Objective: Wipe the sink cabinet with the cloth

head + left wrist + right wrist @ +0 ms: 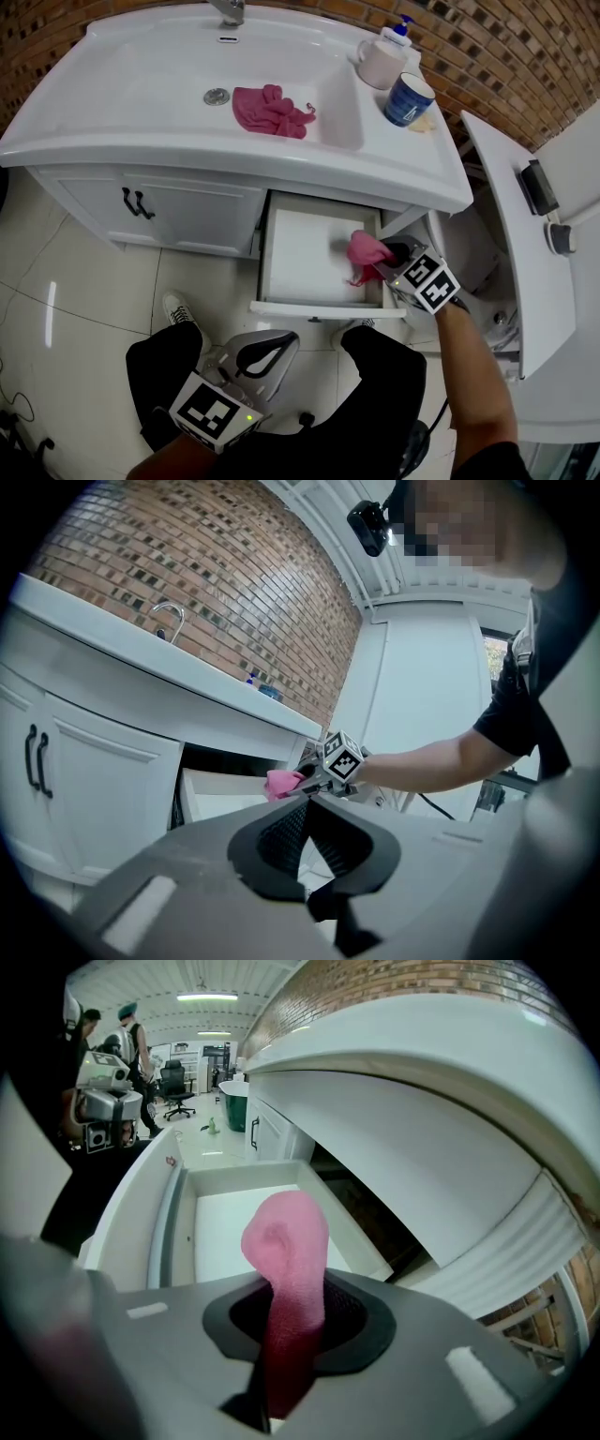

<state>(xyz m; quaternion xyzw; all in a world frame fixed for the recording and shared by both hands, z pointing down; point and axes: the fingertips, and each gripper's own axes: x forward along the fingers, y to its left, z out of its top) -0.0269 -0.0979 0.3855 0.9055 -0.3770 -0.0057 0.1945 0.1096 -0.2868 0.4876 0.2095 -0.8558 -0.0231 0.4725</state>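
Observation:
My right gripper (387, 261) is shut on a pink cloth (364, 253), held at the right side of the open white drawer (309, 305) of the sink cabinet (178, 202). From the right gripper view the pink cloth (289, 1269) sticks up between the jaws over the drawer's inside (234, 1227). A second pink cloth (270, 109) lies in the sink basin (150, 84). My left gripper (267, 354) hangs low near the person's knees, shut and empty. In the left gripper view the jaws meet, and the right gripper (314, 782) with its cloth (281, 783) shows beyond.
A pink cup (381, 62), a blue-white mug (408, 99) and a soap pump (401, 30) stand on the counter's right end. The cabinet's doors have black handles (137, 202). A white toilet (534, 272) stands at the right. Brick wall behind; tiled floor (66, 291) at the left.

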